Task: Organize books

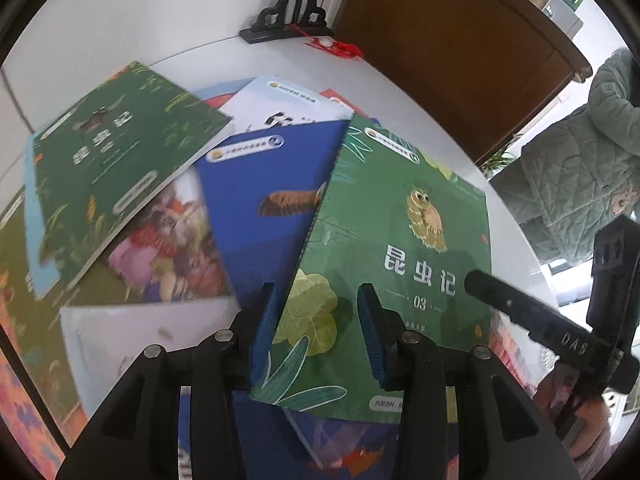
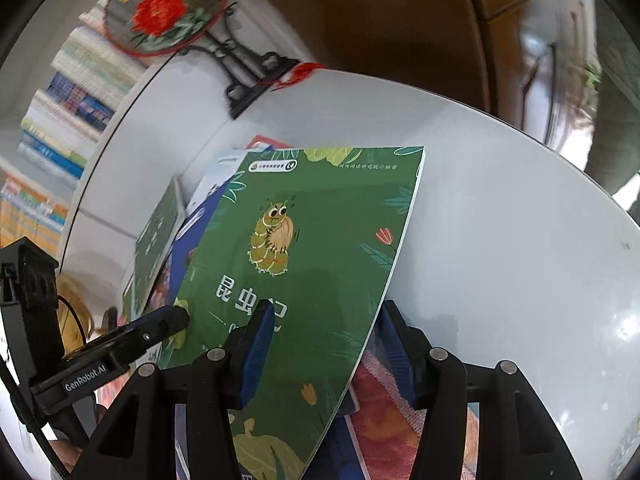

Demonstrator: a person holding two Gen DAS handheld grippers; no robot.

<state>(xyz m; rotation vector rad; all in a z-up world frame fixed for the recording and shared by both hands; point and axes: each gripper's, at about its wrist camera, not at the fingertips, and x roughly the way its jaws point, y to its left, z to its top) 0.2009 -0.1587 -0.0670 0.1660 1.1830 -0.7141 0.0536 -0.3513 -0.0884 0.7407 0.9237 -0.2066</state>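
Observation:
A green book with a caterpillar on its cover (image 1: 400, 248) lies tilted on top of a loose pile of books on the white round table (image 2: 500, 220). My left gripper (image 1: 318, 292) straddles the book's left edge, one finger beside the edge and the other over the cover, with a gap between the pads. My right gripper (image 2: 325, 308) straddles the right edge of the same book (image 2: 312, 248), jaws wide apart and not pressing. Each gripper also shows in the other's view: the right gripper (image 1: 540, 320) at the far right, the left gripper (image 2: 120, 344) at the far left.
Under the green book lie a blue bird book (image 1: 272, 200), a second green book (image 1: 120, 152), a colourful picture book (image 1: 172, 248) and a red-orange book (image 2: 384, 412). A fan stand (image 1: 288, 20) stands at the table's back. A person in a quilted jacket (image 1: 580, 160) is on the right.

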